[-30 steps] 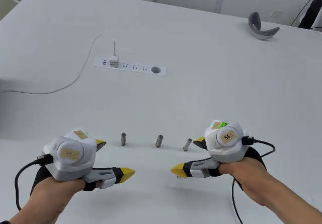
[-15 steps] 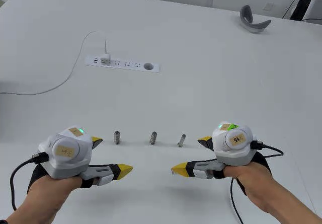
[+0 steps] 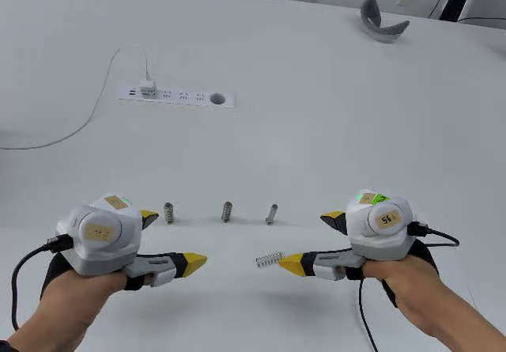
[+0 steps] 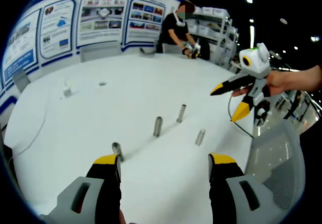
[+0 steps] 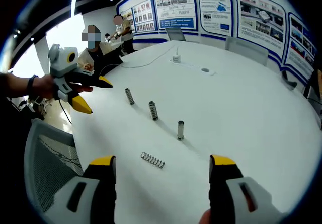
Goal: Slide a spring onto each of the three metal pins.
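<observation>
Three metal pins stand upright in a row on the white table. The left pin and middle pin each wear a spring; the right pin is bare. One loose spring lies flat on the table nearer the person than the right pin, long axis roughly parallel to the row, one end just beside a jaw tip of the right gripper. Right gripper: jaws spread, empty. Left gripper: jaws spread, empty, near the left pin.
</observation>
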Demonstrator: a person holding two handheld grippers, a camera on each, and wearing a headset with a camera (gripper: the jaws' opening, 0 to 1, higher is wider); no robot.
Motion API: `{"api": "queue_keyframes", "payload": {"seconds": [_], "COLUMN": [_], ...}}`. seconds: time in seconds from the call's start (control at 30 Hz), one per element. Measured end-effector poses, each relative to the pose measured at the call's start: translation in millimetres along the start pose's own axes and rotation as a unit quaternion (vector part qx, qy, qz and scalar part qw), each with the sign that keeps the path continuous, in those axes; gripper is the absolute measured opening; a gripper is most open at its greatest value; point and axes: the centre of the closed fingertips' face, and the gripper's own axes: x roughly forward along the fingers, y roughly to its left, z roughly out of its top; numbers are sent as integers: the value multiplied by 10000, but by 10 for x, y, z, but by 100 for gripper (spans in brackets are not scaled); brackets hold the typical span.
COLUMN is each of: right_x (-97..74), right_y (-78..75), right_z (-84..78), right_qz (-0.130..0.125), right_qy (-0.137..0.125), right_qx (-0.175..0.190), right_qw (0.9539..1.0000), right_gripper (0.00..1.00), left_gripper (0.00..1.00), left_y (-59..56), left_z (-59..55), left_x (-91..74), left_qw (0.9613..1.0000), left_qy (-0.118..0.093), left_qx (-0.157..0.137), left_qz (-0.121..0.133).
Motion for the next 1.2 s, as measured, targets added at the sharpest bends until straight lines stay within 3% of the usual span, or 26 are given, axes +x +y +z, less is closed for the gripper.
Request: {"api": "queue_keyframes", "payload": {"seconds": [0.5,1.2], "right_x": [-135,-213], "right_y": [-107,-60], "right_z": [-93,-196], "right_qz": [-47,59], "right_qy": [-53,-91], "right_qx": [98,204], "right_qw": [9999,9997], "right_gripper": [79,81], "left_gripper": [73,71], "left_y": [-171,-602], "left_z": [38,18], "left_x": [188,631], "left_qw": [9997,9951], "left_qy": [97,418], "left_qx": [126,545], "left_qz": [-201,-716]}}
